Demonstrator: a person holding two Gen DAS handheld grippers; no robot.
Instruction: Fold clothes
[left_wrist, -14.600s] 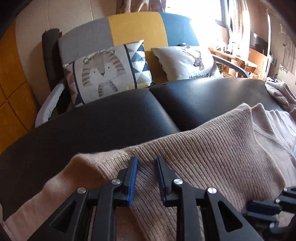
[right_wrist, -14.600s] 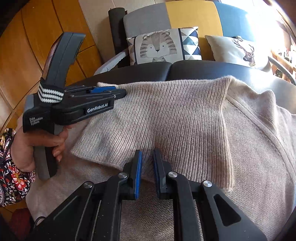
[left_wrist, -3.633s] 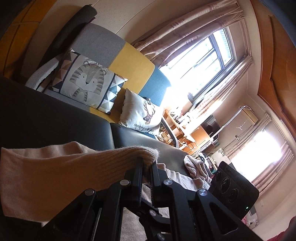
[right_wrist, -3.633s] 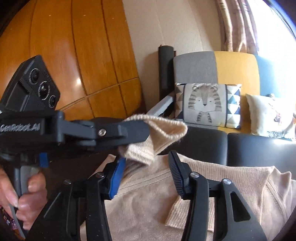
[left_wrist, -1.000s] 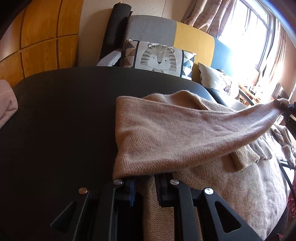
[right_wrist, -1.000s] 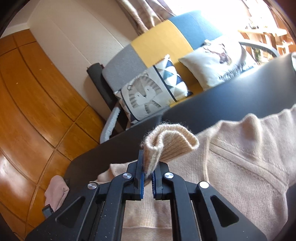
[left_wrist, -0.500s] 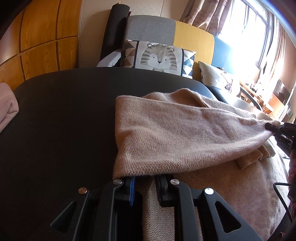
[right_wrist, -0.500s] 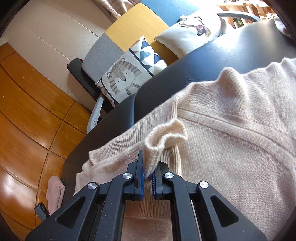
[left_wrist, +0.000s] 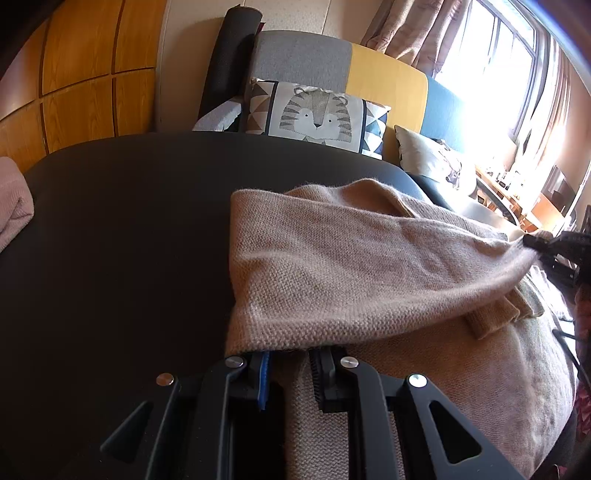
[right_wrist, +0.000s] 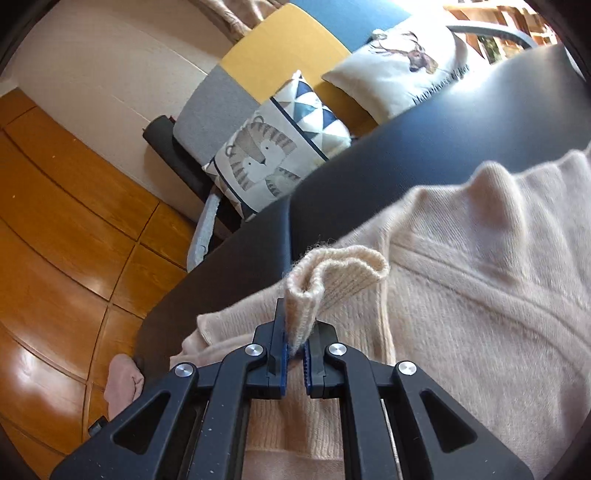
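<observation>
Beige knit, soft and limp, is seen in the left wrist view: the sweater (left_wrist: 351, 266) is spread on the black surface (left_wrist: 122, 236), and a sleeve is stretched between both tools. The left gripper (left_wrist: 290, 363) is pinched on the sleeve's near edge.

In the right wrist view, the ribbed cuff (right_wrist: 332, 273) is clamped by the right gripper (right_wrist: 294, 356). Such cloth is best held at edges. Compared with a second ago, the cuff is held lower, nearer the sweater body.

sweater (left_wrist: 351, 273) – fuzzy beige knit | table (left_wrist: 122, 236) – smooth black leatherette | wall panels (right_wrist: 66, 229) – glossy wood
</observation>
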